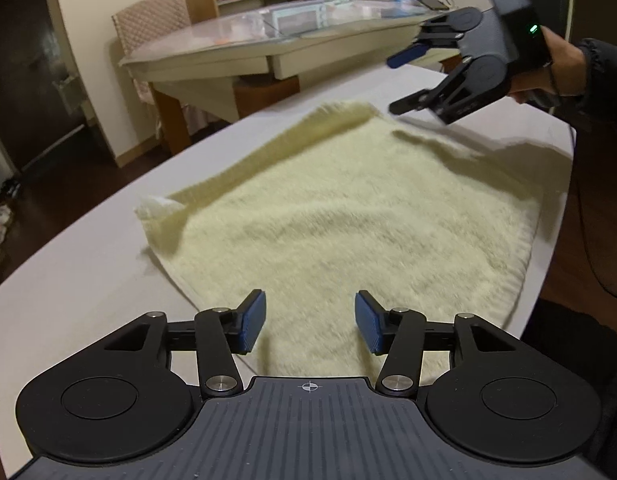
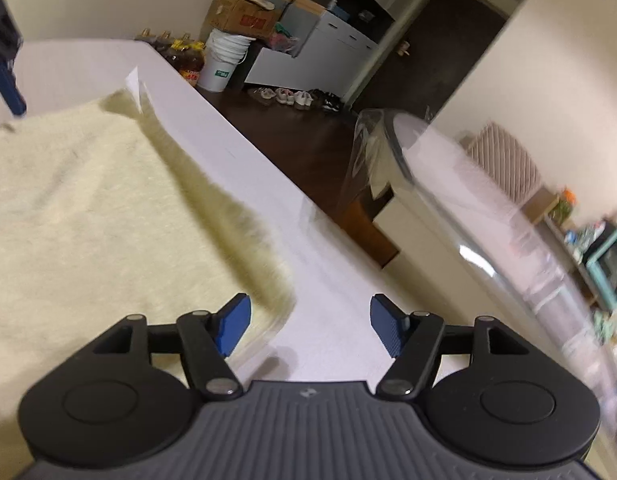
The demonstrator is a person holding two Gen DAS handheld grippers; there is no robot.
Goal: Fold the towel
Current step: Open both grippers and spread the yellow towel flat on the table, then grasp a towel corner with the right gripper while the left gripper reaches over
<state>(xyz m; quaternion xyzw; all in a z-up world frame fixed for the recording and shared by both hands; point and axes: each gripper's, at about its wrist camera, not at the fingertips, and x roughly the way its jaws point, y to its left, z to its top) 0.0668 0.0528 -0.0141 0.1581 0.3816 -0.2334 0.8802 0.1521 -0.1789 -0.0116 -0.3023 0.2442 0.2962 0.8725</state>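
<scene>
The towel (image 1: 340,224) lies spread over the pale bench (image 1: 80,264), cream and fluffy, running close to the bench's near edge, which shows at the right of the left wrist view, with one corner curled up on itself (image 1: 158,206) toward the far long edge. The left gripper (image 1: 310,322) hangs over one end of the towel, jaws open with nothing between them but the pile below. The right gripper (image 1: 392,84) hangs above the opposite end, jaws also apart and empty; in its own view (image 2: 310,330) a towel corner (image 2: 276,304) sits just under and between the pads, not pinched. The main risk, as I judge it, is an uneven grab: if one pair of jaws closes on a full corner and the other takes only loose pile or bare bench, the fold would come out skewed. The curled corner could get trapped inside the fold and leave a lump. Since the towel lies so close to the bench edge, a careless drag might pull part of it over. Both views are blurred, so exact edge positions are hard to tell.
</scene>
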